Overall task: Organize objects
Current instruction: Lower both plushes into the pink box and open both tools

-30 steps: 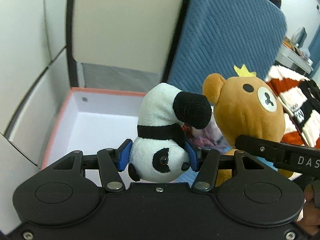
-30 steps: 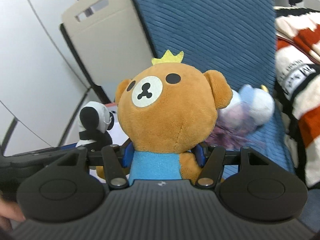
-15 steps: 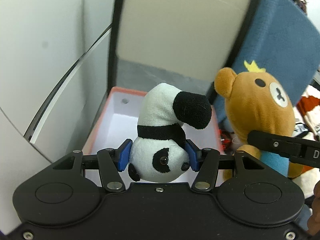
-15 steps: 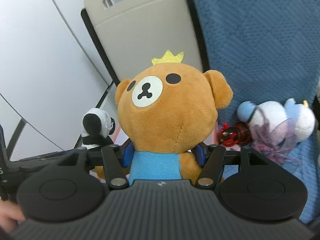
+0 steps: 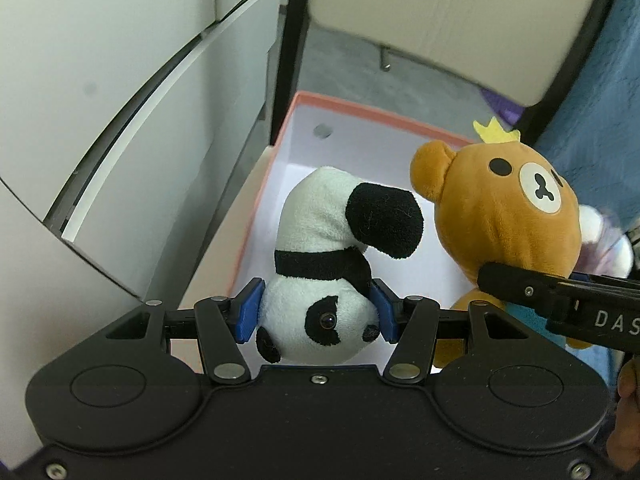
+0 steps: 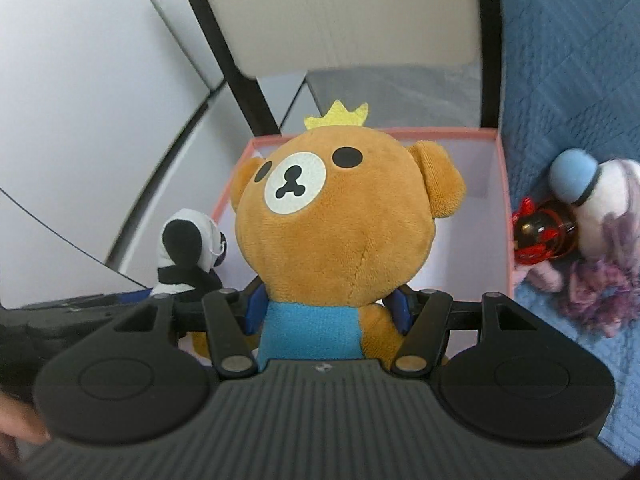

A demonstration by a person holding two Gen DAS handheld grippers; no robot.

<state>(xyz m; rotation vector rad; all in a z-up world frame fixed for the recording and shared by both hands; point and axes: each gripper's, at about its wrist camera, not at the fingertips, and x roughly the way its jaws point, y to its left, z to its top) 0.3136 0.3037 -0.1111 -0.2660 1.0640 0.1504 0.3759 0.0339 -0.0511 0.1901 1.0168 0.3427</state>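
Left gripper [image 5: 318, 316] clamps fuzzy panda [image 5: 328, 264] over box [image 5: 360, 110].

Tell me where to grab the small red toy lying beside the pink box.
Take the small red round toy across its rounded middle, coming from above. It lies on the blue quilted cover, wedged between the pink box and the white-and-blue plush, so its sides look blocked. Both tools are full now.
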